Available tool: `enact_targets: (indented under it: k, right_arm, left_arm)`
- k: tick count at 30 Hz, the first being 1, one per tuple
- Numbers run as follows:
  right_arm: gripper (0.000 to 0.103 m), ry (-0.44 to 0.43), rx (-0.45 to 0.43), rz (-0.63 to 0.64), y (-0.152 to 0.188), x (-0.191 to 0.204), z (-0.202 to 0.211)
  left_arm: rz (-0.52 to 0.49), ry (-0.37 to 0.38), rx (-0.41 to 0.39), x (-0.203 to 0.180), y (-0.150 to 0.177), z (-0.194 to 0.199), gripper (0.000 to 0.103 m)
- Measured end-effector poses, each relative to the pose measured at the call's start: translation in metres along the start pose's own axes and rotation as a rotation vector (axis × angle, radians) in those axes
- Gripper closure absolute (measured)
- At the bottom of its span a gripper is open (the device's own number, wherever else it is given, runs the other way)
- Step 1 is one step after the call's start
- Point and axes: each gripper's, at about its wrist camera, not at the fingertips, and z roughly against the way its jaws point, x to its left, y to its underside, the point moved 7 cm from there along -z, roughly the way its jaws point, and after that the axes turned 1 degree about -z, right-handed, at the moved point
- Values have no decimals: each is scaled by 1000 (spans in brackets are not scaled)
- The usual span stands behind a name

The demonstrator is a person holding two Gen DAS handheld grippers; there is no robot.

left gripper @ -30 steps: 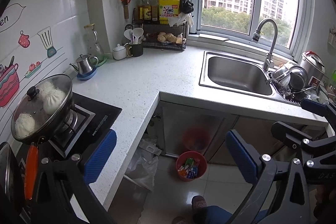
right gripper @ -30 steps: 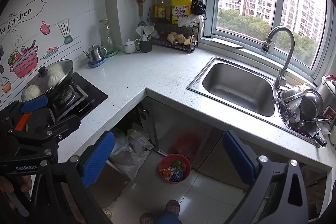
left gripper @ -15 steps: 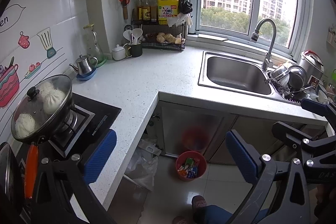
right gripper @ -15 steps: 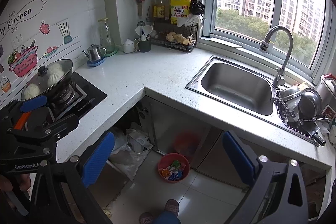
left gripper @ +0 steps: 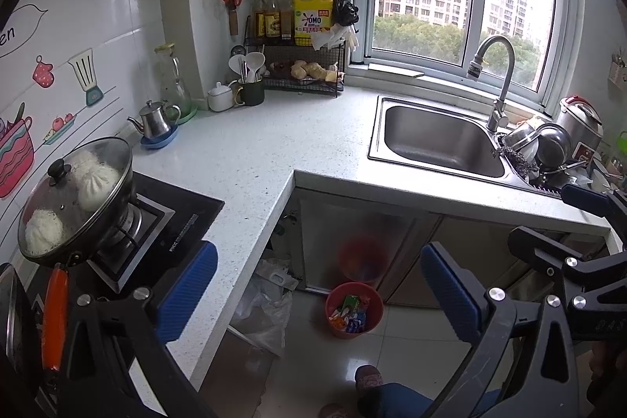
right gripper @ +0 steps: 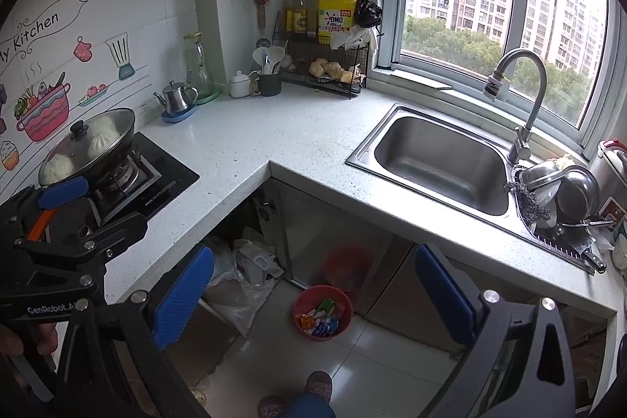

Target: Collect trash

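White L-shaped counter [left gripper: 250,151] wraps the kitchen corner, and down on the floor tiles sits the red trash bin [left gripper: 354,309], wrappers inside; left gripper [left gripper: 319,294] and right gripper [right gripper: 313,290] both hang wide apart and empty, likely lining up a reach

Desk [left gripper: 250,151]: pale speckled stone look, smooth, faint sheen. Sink [left gripper: 439,140] set into it: brushed metal, satin; curved tap [left gripper: 497,81] behind it the same metal, shinier. Bin [left gripper: 354,309] on the floor below the desk: red plastic, glossy wrappers inside (crinkled, printed). Floor tiles [right gripper: 392,359] around the bin: glazed, reflective. Left of the bin, crumpled translucent plastic bag [left gripper: 262,312]. Hand-held gripper [right gripper: 313,296] pads: blue, ribbed, matt; black frame.
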Motion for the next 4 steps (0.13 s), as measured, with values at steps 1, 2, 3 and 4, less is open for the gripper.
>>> enact_targets:
  k: [1,2,3,4]
  right_arm:
    - [0,1,2,0,1,0,0]
    - [0,2,4,0,0,0,0]
    - [0,3,5,0,1,0,0]
    - [1,3,5,0,1,1,0]
  left_arm:
    - [-3,3,-1,0,0,0,0]
    - [-6,7,0,-1,1,0,0]
    - [-12,15,1,-2,1,-1,0]
    - [-15,17,0,-3,1,-1,0]
